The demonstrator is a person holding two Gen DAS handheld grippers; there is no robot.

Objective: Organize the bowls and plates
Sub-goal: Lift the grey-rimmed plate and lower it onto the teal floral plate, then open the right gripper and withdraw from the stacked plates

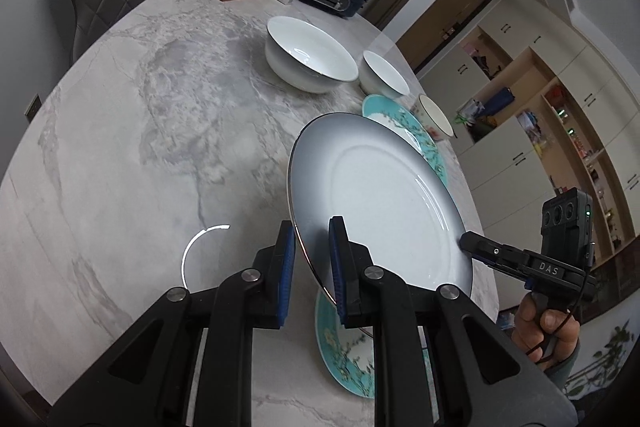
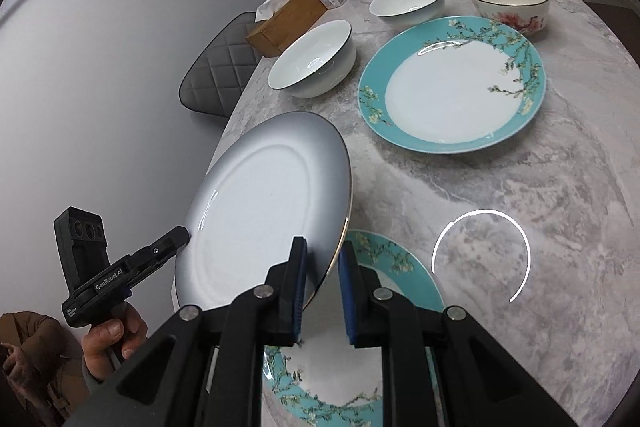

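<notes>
At lower centre the left gripper is clamped on the rim of a grey-white plate, held tilted above a teal plate on the marble worktop. The right gripper (at right) pinches the plate's opposite rim. Two white bowls sit in the upper centre.

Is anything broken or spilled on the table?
No, nothing broken or spilled. The only odd sight is the grey-rimmed plate, tilted above a teal plate, pinched at opposite edges by the left gripper and right gripper.

Plate aloft between both tongs, above table; another plate apparently directly beneath
</notes>
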